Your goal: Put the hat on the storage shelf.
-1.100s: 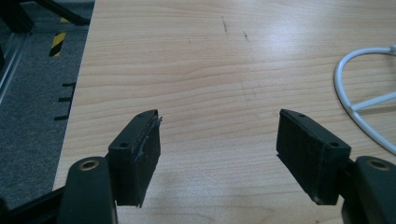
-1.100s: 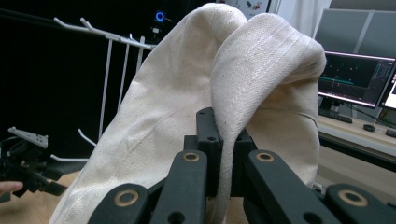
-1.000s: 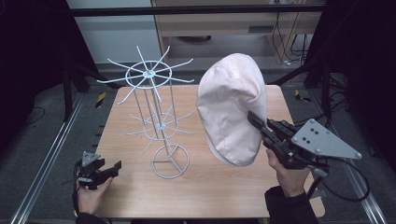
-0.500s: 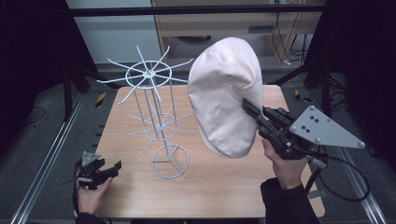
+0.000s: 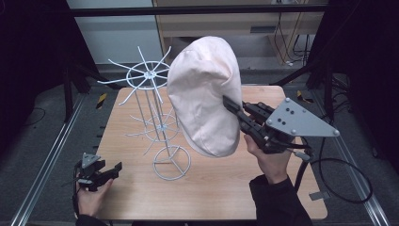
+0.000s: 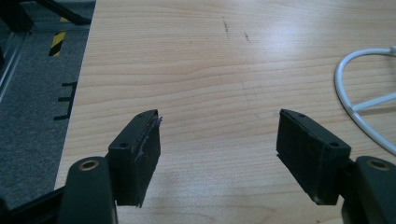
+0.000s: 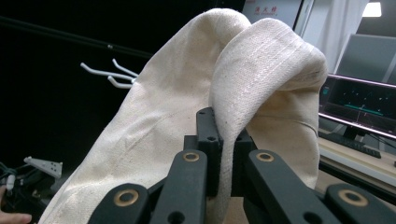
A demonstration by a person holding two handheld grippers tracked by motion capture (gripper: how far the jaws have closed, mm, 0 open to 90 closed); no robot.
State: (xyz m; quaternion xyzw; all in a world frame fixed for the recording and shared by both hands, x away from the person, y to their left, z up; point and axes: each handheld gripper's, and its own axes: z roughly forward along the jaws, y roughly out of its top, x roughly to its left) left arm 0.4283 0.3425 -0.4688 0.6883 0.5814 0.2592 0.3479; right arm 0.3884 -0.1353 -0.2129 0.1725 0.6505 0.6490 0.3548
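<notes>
Fabric (image 7: 224, 140) pinched between closed jaws

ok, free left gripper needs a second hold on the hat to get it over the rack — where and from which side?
Likely the hat's lower edge, approached from the rack side. The right gripper already pinches a fabric fold on the opposite side, the crown bulges too wide to clamp, and the left gripper sits open low at the table's near-left corner.
</notes>
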